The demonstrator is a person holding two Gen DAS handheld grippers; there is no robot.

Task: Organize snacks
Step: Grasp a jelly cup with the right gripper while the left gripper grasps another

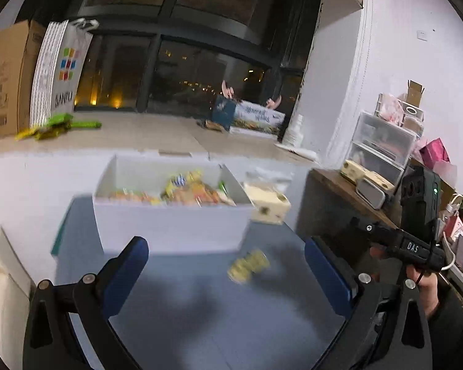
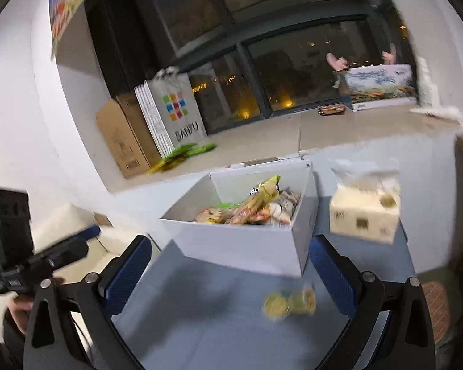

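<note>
Snacks mostly sit piled in the white box, which stands on the grey-blue surface; one small yellow-green packet lies loose on that surface just in front of the box, blurred in both views, so its shape is hard to read.

The right tool hangs spread wide with nothing between its blue pads, the loose packet lying ahead of it and nearer its right finger. The left tool is likewise released and empty, with the same packet ahead of it.

Risks, as I judge them: the packet looks flat and thin, so pads closing from above may slide over it or push it along the surface instead of catching it. It lies close to the box wall, so a finger could knock the box and shift it. Both tools face the same spot, so they may collide. The heap of packets rises near the rim, and a dropped packet might slip back out. A tissue box stands just beside the white box and could be bumped.
</note>
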